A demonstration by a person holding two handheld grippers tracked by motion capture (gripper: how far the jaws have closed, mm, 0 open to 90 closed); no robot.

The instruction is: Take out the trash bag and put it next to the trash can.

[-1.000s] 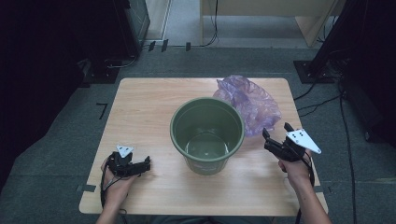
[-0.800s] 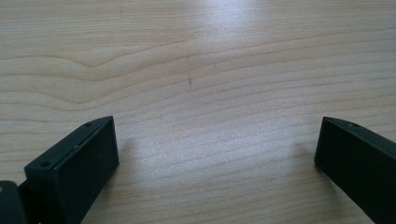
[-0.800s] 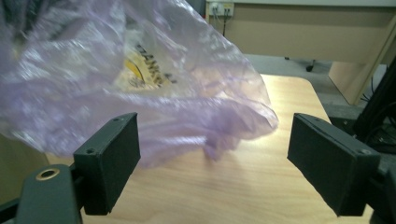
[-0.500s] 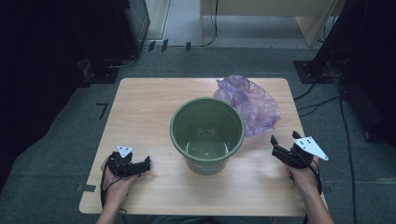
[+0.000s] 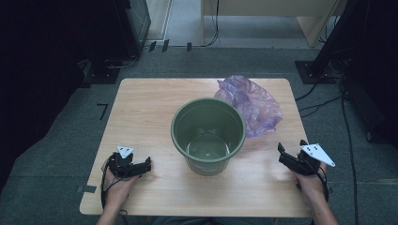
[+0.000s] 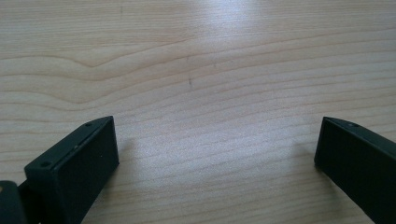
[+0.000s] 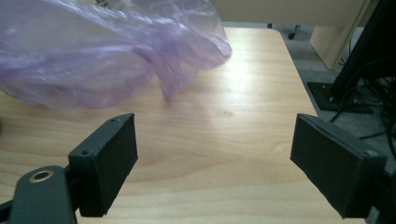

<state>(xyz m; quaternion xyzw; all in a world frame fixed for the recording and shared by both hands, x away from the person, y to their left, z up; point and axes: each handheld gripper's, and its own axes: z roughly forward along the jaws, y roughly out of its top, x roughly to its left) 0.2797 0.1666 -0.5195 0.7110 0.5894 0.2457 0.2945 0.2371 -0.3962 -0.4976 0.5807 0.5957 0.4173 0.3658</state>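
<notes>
My right claw has its jaws spread wide with nothing between them, sitting low over the table near the right edge. Straight ahead of it, a little way off and not touching, is the purple plastic bag, crumpled in a loose heap at the back right and pressed up against the green bucket in the middle of the table.

My guess is that bag is feather-light, floppy and slick, so it'll slide or balloon instead of lifting cleanly. I'd pinch a bunched fold at the near edge, where the film doubles up, rather than a single flat layer.

Left claw is also spread and empty, parked on bare wood at the front left, well apart from everything.

The right gripper view gives me the bag close up: see-through wrinkles and a drooping lip hanging toward the jaws. The high view gives the layout instead, with the bucket empty and upright. The left gripper view gives wood grain between the two jaws.
</notes>
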